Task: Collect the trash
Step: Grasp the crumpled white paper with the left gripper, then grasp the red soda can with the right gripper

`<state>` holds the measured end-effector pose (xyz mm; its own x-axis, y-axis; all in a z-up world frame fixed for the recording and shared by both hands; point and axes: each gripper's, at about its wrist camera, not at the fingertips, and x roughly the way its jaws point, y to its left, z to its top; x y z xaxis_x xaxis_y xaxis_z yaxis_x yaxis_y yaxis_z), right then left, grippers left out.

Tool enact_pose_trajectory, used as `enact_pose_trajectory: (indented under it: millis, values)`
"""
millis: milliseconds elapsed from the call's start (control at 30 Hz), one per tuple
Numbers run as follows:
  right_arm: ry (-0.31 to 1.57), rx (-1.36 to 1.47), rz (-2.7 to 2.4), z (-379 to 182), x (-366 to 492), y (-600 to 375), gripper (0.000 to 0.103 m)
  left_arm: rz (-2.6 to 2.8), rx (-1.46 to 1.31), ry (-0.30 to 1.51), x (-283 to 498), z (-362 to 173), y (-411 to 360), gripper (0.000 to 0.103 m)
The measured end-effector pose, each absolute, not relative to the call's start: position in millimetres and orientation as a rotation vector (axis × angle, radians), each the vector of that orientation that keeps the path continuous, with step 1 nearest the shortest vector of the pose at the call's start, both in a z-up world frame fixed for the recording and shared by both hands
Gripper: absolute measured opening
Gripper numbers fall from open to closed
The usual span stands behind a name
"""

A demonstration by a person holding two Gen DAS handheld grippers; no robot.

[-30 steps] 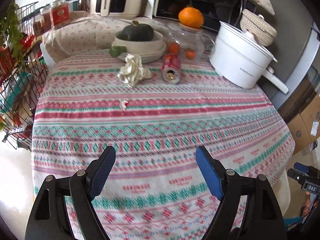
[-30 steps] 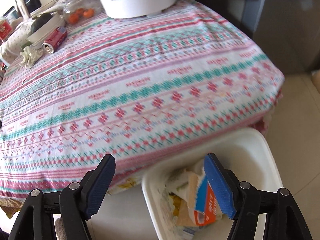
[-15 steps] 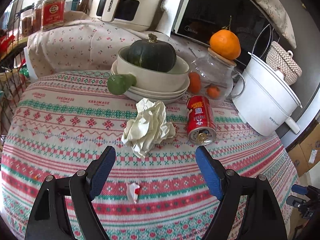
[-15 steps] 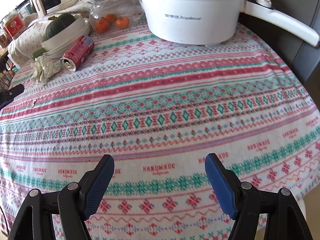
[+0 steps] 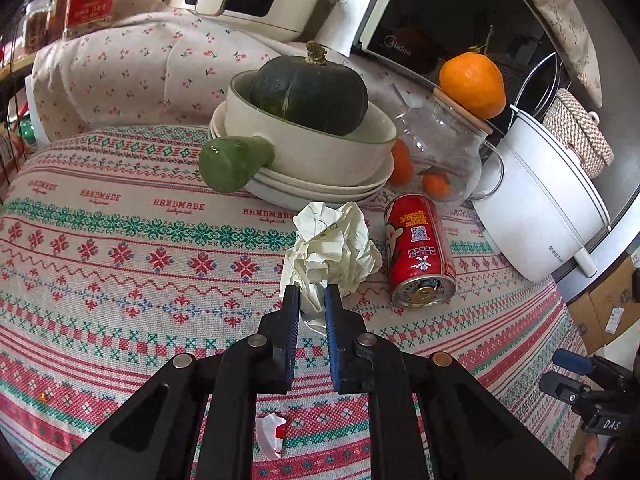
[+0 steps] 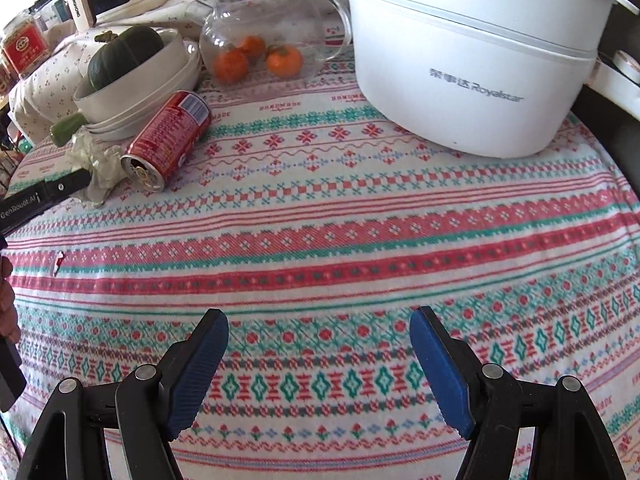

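A crumpled ball of white paper (image 5: 332, 248) lies on the patterned tablecloth (image 5: 120, 264) in front of a stack of bowls. My left gripper (image 5: 311, 294) is shut on the near edge of the paper. A red drink can (image 5: 420, 252) lies on its side just right of the paper, open end facing me. A small white and red scrap (image 5: 272, 434) lies under the left gripper. My right gripper (image 6: 318, 328) is open and empty above the tablecloth's near part. In the right wrist view the can (image 6: 168, 140), the paper (image 6: 100, 168) and the left gripper's black body (image 6: 36, 200) are at far left.
Behind the paper stand stacked bowls with a dark green squash (image 5: 310, 92) and a green handle (image 5: 234, 162). A glass jug (image 5: 444, 148) with small oranges and a white electric pot (image 5: 540, 200) stand to the right. An air fryer, a microwave and jars stand at the back.
My left gripper has moved forward to the paper ball and closed on its near edge. My right gripper has moved further in over the table and stays open.
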<state>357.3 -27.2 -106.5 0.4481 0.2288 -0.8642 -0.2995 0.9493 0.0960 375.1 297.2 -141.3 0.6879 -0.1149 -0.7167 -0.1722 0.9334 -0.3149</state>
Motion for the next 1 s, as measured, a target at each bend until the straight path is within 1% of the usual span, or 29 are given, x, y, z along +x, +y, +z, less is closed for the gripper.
enact_pose_trajectory:
  millis: [433,633,867,900,967,1000]
  values:
    - [1.055,0.017,0.401,-116.3,390.6,40.0,0.079,0.055,-0.299,0.785,293.9,-101.4,307.9,0.011]
    - [1.050,0.123,0.445,-122.2,414.2,73.4,0.079,0.053,-0.322,0.804,267.9,-103.5,311.9,0.011]
    - [1.071,0.214,0.459,-136.7,437.0,106.6,0.079,0.069,-0.318,0.810,260.2,-106.7,311.0,0.011]
    - [1.073,0.215,0.455,-138.3,438.9,109.0,0.078,0.072,-0.319,0.812,259.5,-106.9,310.9,0.011]
    - [1.074,0.211,0.451,-140.8,441.5,113.3,0.073,0.078,-0.319,0.816,258.7,-106.5,309.5,0.011]
    - [1.075,0.211,0.452,-141.4,442.7,114.7,0.067,0.079,-0.318,0.817,258.0,-105.4,308.8,0.011]
